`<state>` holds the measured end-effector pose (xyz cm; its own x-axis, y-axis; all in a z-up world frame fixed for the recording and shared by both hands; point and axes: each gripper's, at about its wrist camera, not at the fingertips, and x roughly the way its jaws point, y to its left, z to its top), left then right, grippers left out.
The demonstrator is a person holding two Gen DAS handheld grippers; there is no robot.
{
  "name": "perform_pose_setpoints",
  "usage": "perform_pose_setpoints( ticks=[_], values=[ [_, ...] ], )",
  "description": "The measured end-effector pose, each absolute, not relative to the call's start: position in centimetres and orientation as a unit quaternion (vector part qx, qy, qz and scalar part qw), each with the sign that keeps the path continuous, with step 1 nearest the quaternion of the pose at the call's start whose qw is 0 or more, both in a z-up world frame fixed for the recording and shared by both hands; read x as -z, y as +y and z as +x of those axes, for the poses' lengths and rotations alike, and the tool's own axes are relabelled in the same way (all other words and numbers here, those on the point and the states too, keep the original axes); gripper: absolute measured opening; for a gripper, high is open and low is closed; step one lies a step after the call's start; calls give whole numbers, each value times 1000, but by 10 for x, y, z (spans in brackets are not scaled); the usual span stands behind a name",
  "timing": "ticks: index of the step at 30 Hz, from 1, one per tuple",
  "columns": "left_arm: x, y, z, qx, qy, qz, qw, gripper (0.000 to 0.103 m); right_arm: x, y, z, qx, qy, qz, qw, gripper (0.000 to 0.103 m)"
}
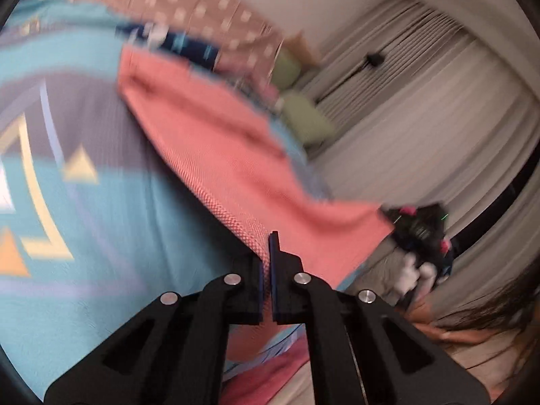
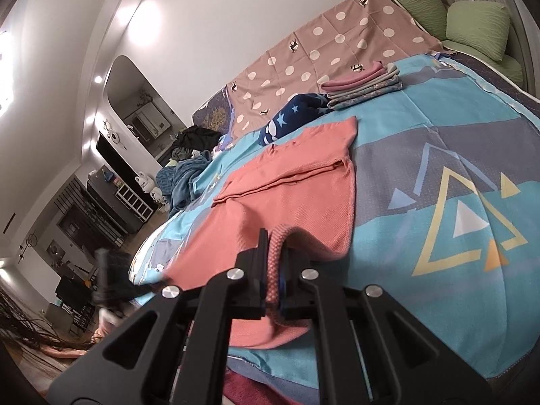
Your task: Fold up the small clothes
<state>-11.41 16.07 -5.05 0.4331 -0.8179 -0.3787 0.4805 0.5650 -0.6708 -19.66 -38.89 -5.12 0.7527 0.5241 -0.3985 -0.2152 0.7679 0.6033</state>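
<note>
Two grippers hold the near hem of one coral shirt (image 2: 297,182), which lies across the middle of the right wrist view on a blue bedspread (image 2: 422,125), its far half already doubled over with a sleeve folded in. The right gripper (image 2: 274,260), low centre of its frame, is clamped on a rolled bunch of the hem — the knit shows plainly between the pads. The left gripper (image 1: 267,260), low centre of the blurred left view, has its fingers nearly together with the shirt's edge running in between them; it looks pinched, though the blur leaves the depth of that bite uncertain

The likely trouble is that thin left hold: if the corner slips as the hem is carried toward the upper part of the frame, the fold will land skewed. The right side has gathered more cloth than a clean edge, so a lump could be pressed into the crease. Uneven pull between the two could also drag the doubled far half askew — or nudge the star cloth (image 2: 297,114) and the stack (image 2: 362,82) in the upper middle
</note>
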Motion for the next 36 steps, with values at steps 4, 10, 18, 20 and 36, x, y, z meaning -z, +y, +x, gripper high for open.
perform_pose_setpoints(
  ticks=[4, 10, 18, 20, 36],
  values=[
    [-3, 182, -131, 390, 276, -222, 850, 2, 40, -393, -200, -241, 257, 307, 884, 5],
    [-21, 174, -144, 390, 266, -194, 860, 2, 8, -393, -218, -274, 195, 309, 890, 5],
    [-29, 180, -128, 391, 253, -244, 851, 2, -32, -399, -239, -288, 129, 283, 906, 5],
    [-32, 178, -126, 390, 248, -238, 854, 2, -31, -401, -227, -272, 136, 278, 911, 5],
    [-28, 149, 29, 356, 294, -222, 859, 2, -6, -415, -37, -237, 216, 324, 890, 9]
  ],
)
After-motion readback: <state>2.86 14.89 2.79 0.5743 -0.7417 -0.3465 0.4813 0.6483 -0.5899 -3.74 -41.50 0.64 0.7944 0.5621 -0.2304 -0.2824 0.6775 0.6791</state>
